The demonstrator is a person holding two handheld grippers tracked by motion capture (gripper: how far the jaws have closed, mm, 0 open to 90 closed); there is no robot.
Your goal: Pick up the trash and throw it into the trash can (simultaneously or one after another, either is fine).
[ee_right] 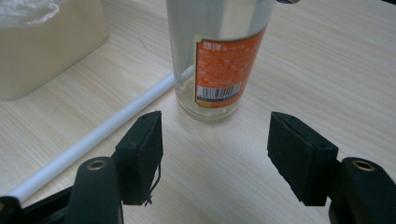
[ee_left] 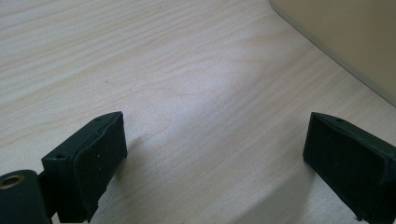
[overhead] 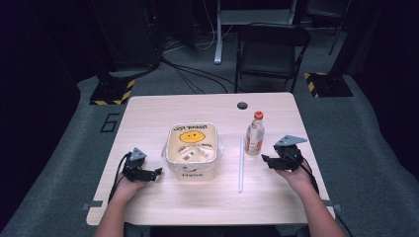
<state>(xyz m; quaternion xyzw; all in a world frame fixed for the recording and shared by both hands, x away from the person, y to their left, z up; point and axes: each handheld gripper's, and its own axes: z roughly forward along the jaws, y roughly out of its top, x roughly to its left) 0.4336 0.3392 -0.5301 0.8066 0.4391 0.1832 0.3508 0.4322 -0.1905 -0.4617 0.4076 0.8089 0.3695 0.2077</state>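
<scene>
High view, left to right: left gripper (overhead: pixel 148 174) sits lower left on the pale wood-grain table (overhead: pixel 148 111), jaws spread wide with nothing between them, nose just beside the cream square plastic tub (overhead: pixel 191 148) at frame centre. Tub has a clear film liner, a yellow smiley face printed on the far inner wall, and "Hello" readable on the near wall; other lettering too small to read. Right of it, a long white plastic straw-like tube (overhead: pixel 241 165) lies flat, running near-to-far. Just right of that stands the clear glass bottle with red cap and orange label (overhead: pixel 254 134), upright, centre-right. Right gripper (overhead: pixel 269 161) at lower right, jaws also open and empty, aimed at the bottle base. Right gripper view: bottle (ee_right: pixel 212 56) upper centre, near the jaws but not touching, tube (ee_right: pixel 100 133) crossing lower left behind the bottle. Label shows a barcode; print is blurred, unreadable. Judgement: glass is rigid, slick, breakable, looks mostly empty so light and tippy. Grip mid-body across the label, where paper adds friction, not the neck.
</scene>
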